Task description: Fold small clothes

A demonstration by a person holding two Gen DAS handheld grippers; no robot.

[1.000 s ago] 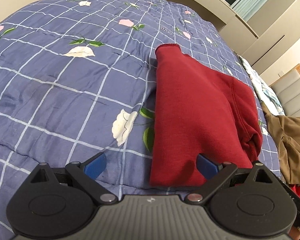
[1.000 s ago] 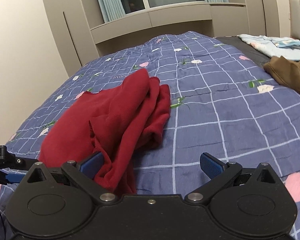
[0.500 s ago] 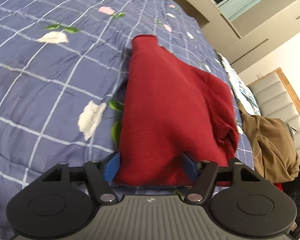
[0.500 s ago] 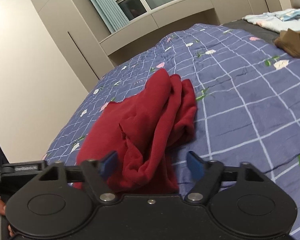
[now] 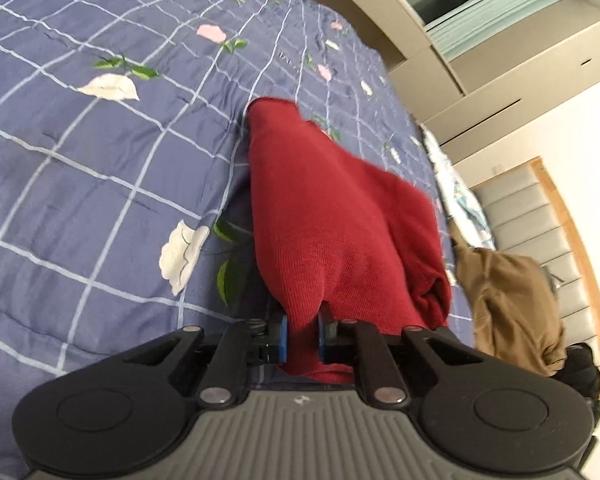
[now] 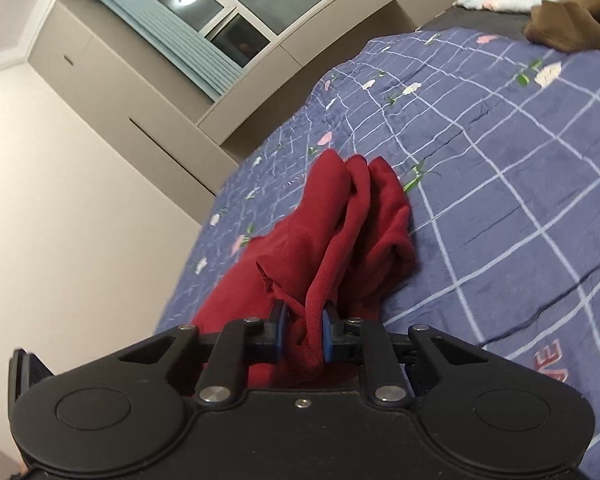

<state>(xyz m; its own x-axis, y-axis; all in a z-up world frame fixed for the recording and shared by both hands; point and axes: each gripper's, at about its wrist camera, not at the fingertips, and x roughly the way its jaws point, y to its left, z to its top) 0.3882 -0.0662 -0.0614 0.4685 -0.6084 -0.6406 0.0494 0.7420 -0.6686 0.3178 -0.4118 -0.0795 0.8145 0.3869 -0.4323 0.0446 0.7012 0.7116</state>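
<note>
Red garment (image 5: 332,220) lies bunched on the blue checked quilt (image 5: 80,168). Left gripper (image 5: 302,338) and right gripper (image 6: 303,338) are closing, jaws pinching its near edge at two spots, probably to lift and spread it flat for folding.

My bed's blue checked quilt (image 5: 100,168) (flower-printed) carried a red garment (image 5: 340,232), a brown one (image 5: 508,300) nearby.

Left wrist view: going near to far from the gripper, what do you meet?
Left gripper, jaws closing on the red garment's near edge → red garment stretching away over the blue floral checked quilt → beige cabinets → window blinds.
</note>
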